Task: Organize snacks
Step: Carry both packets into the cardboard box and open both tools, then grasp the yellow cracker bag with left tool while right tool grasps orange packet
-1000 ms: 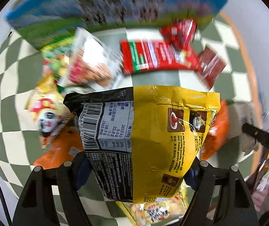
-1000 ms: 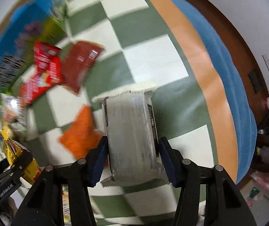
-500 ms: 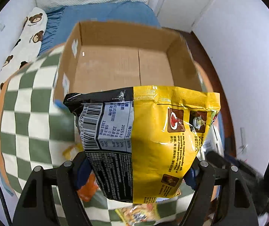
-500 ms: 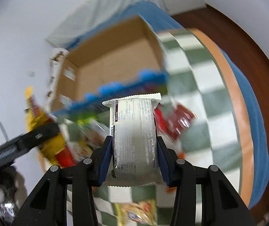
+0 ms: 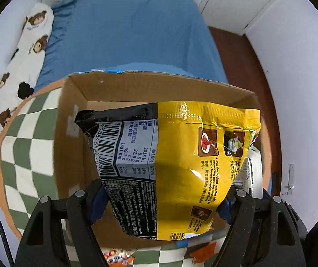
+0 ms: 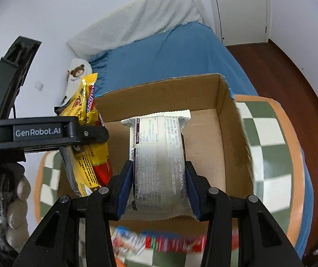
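My left gripper (image 5: 159,202) is shut on a yellow and black noodle packet (image 5: 181,166) and holds it over the open cardboard box (image 5: 136,86). My right gripper (image 6: 159,187) is shut on a silver-white snack packet (image 6: 159,155) and holds it over the same box (image 6: 225,133). In the right wrist view the left gripper (image 6: 47,133) with the noodle packet (image 6: 87,146) hangs at the box's left side. The silver packet (image 5: 248,173) shows at the right edge of the left wrist view.
The box stands on a green and white checkered cloth (image 5: 27,151) with an orange border. Loose snack packets (image 6: 159,242) lie on the cloth in front of the box. A blue bed (image 5: 125,33) with a bear pillow (image 5: 25,51) lies behind.
Both grippers have swung up from the snack pile and moved forward over the open box, each still holding its packet. The box now fills the middle of both views.
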The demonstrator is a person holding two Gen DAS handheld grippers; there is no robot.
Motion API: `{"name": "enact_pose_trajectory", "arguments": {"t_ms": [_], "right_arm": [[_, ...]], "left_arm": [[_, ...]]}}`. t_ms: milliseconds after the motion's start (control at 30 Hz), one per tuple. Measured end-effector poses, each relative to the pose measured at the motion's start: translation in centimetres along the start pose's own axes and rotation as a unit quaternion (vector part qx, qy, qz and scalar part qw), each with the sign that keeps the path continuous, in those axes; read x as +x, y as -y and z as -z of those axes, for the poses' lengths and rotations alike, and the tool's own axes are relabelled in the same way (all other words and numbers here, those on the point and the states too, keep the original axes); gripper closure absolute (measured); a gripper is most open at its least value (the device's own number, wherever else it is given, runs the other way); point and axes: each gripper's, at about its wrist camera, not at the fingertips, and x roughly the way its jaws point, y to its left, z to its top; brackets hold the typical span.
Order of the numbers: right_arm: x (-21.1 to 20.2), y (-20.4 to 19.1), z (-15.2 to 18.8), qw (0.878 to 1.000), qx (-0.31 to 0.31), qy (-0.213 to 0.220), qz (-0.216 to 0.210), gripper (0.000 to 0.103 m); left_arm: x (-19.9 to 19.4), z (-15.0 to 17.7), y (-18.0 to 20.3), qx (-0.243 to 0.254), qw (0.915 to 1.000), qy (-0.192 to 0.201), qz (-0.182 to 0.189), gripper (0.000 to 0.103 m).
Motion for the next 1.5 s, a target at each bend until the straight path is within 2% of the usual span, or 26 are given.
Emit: {"name": "enact_pose_trajectory", "arguments": {"t_ms": [100,333,367,400,467,633,833,1000,1133,1300,1500], "right_arm": [[3.3,-0.2,-1.3,1.000,-0.008,-0.014,0.007,0.055],[10.0,0.3,-3.3,0.999,-0.017,-0.036,0.018,0.054],[11.2,0.8,-3.5,0.999,-0.017,-0.043,0.020,0.050],[12.0,1.0,-3.6,0.998,-0.017,-0.054,0.020,0.034],[13.6,1.7,-3.8,0.997,-0.011,-0.074,0.022,0.018],[14.3,2.8,-3.7,0.996,-0.007,-0.088,0.026,0.018],[14.0,3.9,-3.9,0.995,0.008,-0.097,0.034,0.017],[11.7,3.5,-3.2,0.995,0.019,-0.093,0.037,0.017],[9.4,3.0,-2.4,0.995,0.012,-0.084,0.048,0.017],[6.1,2.5,-0.9,0.996,0.005,-0.068,0.053,0.018],[1.9,1.7,1.3,0.998,-0.009,-0.041,0.054,0.018]], "left_arm": [[3.4,-2.1,-0.5,0.002,0.9996,-0.024,-0.012,0.025],[8.3,-4.1,-0.8,0.007,0.9979,-0.060,-0.020,0.025],[8.7,-4.2,-0.8,0.008,0.9981,-0.058,-0.020,0.024],[9.1,-4.2,-0.9,0.009,0.9981,-0.057,-0.022,0.023],[9.3,-3.9,-0.9,0.005,0.9981,-0.059,-0.020,0.022],[9.8,-3.3,-1.0,0.004,0.9979,-0.062,-0.021,0.021],[9.1,-2.9,-0.8,0.007,0.9986,-0.047,-0.022,0.021],[6.1,-1.6,-0.6,0.000,0.9998,-0.009,-0.017,0.021],[3.0,0.4,-0.6,0.004,0.9990,0.037,-0.027,0.021],[-0.8,4.5,0.0,0.012,0.9954,0.086,-0.042,0.021],[-3.9,7.7,-0.2,0.016,0.9909,0.124,-0.049,0.021]]}}
